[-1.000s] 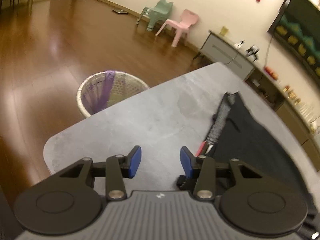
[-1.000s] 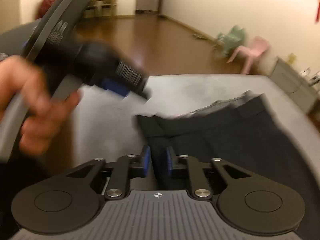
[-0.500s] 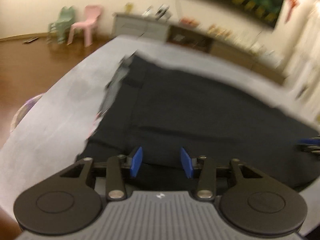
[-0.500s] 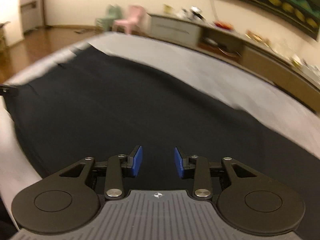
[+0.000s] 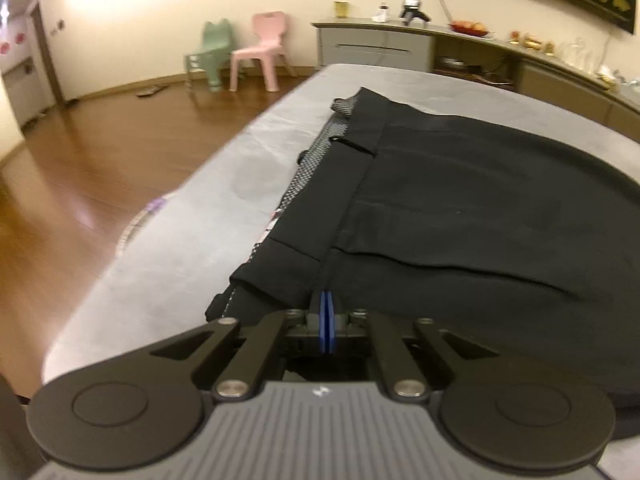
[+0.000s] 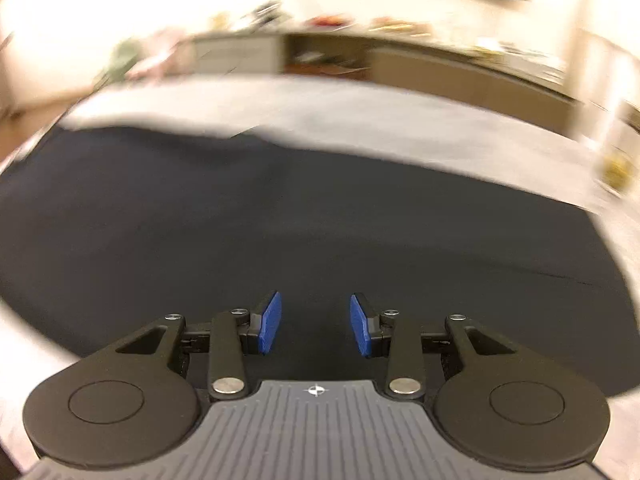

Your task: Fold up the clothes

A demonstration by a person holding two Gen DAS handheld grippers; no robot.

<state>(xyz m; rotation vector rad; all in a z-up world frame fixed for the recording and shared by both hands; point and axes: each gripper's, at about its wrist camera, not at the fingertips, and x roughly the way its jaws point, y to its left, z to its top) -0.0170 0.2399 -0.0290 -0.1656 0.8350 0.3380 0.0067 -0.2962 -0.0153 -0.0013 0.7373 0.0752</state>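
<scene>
In the left wrist view, the black fabric trousers point(image 5: 460, 208) lie spread flat on the grey tabletop point(image 5: 208, 200), and I take them as my landmark. My left gripper point(image 5: 325, 322) is at their near edge, beside the waistband with its checked lining. The blue pads are pressed together. Dark cloth reaches right up to them, so I judge they pinch this edge, probably to lift it for a fold, although the pinched cloth itself is hidden. Beyond the trousers, a pink plastic chair point(image 5: 262, 56) stands by the wall.

In the right wrist view, which is blurred, my right gripper point(image 6: 315, 328) hovers over the middle part of the trousers point(image 6: 280, 220). Its blue pads stand well apart and hold nothing. I think it is ready to take another edge.
</scene>
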